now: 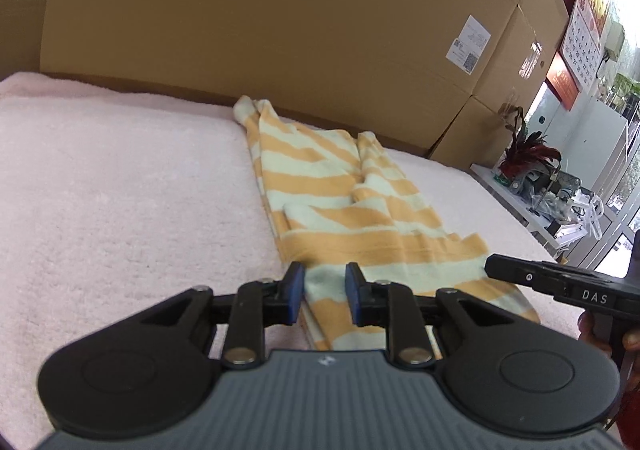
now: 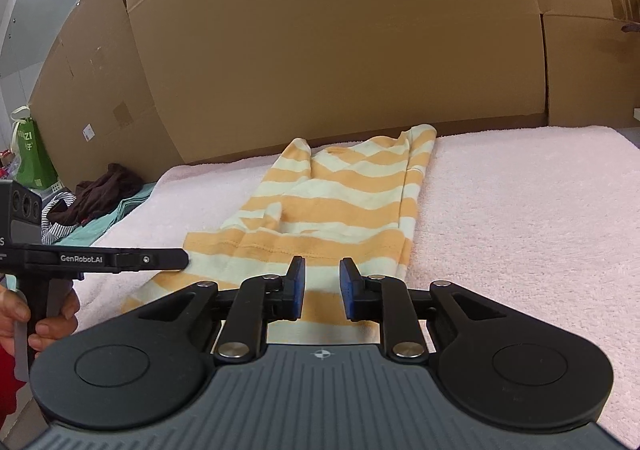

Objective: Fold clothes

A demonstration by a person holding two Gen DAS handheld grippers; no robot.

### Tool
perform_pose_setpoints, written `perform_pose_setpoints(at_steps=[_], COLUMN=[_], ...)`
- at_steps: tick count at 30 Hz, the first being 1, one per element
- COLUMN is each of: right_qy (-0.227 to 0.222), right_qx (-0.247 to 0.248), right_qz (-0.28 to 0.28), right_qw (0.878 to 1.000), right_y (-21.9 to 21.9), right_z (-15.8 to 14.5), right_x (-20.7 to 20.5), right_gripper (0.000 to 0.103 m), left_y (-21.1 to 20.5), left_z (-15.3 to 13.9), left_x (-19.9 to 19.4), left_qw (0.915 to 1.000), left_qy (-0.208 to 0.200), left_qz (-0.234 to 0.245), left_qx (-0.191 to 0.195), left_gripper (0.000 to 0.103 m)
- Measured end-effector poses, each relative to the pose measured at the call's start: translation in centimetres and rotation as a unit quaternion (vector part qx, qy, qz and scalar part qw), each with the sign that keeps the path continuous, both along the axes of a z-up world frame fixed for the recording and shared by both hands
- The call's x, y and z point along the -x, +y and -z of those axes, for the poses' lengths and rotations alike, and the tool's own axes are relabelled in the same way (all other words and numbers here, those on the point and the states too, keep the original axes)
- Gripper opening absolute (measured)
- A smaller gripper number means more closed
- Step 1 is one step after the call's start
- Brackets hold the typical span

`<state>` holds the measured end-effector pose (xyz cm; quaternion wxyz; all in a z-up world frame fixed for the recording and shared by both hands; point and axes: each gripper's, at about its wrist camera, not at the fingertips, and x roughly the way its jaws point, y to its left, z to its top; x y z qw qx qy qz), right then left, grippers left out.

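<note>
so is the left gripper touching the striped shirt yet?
Cannot tell. Left wrist view shows the left gripper open over the striped shirt hem; neither view shows contact or a gap plainly.

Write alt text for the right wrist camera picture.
An orange-and-cream striped garment, folded lengthwise, lies on a pink towel. The right gripper, jaws open, hovers at its near hem; the left gripper reaches in from the left.

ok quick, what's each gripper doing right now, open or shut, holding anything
Left gripper: open, holding nothing, over the striped shirt's near hem.
Right gripper: open, holding nothing, over the same hem.
</note>
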<state>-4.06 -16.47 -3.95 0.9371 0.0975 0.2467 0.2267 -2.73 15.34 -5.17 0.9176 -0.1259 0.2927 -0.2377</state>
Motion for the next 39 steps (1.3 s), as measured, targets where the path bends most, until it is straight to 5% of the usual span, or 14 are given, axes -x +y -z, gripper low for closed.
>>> perform_pose_setpoints(at_steps=[1,3,7,13,16,20,24,29,39], right_qy=[0.000,-0.002,-0.006,-0.013,-0.022,-0.010,0.001,0.001,-0.042], right_qx=[0.000,-0.002,-0.009,0.004,0.014,0.018,0.021,0.001,0.019], right_qz=[0.003,0.006,0.007,0.017,0.022,0.018,0.026,0.045,-0.024], right_qw=[1.000,1.000,1.000,1.000,0.999,1.000,0.999,0.999,0.999], right_y=[-0.1,-0.2,-0.4,-0.3,-1.0,-1.2,-0.4,-1.0,0.1], right_z=[0.0,0.1,0.1,0.0,-0.3,0.0,0.9,0.8,-0.1], right_x=[0.1,0.3,0.7,1.1,1.7,2.0,1.4,1.6,6.4], right_gripper=[0.021,0.021,0.021,0.023,0.023,0.020,0.019,0.019,0.019], left_y=[0.0,0.0,0.5,1.3,1.8,0.3,-2.3,-1.5,-2.4], left_z=[0.0,-0.2,0.0,0.4,-0.6,-2.0,-0.1,0.3,-0.9], left_x=[-0.1,-0.2,-0.5,-0.5,1.1,3.1,2.0,3.6,7.5], left_qw=[1.0000,0.9999,0.9998,0.9996,0.9984,0.9985,0.9995,0.9992,0.9971], left_qy=[-0.001,-0.002,0.005,0.016,-0.014,-0.054,-0.002,-0.012,-0.068], left_qz=[0.001,0.003,-0.006,-0.024,-0.045,0.005,0.018,-0.001,0.025], left_qx=[0.003,0.011,0.017,-0.004,-0.033,-0.002,-0.026,-0.037,-0.025], left_gripper=[0.001,0.000,0.001,0.020,0.011,0.011,0.013,0.011,0.012])
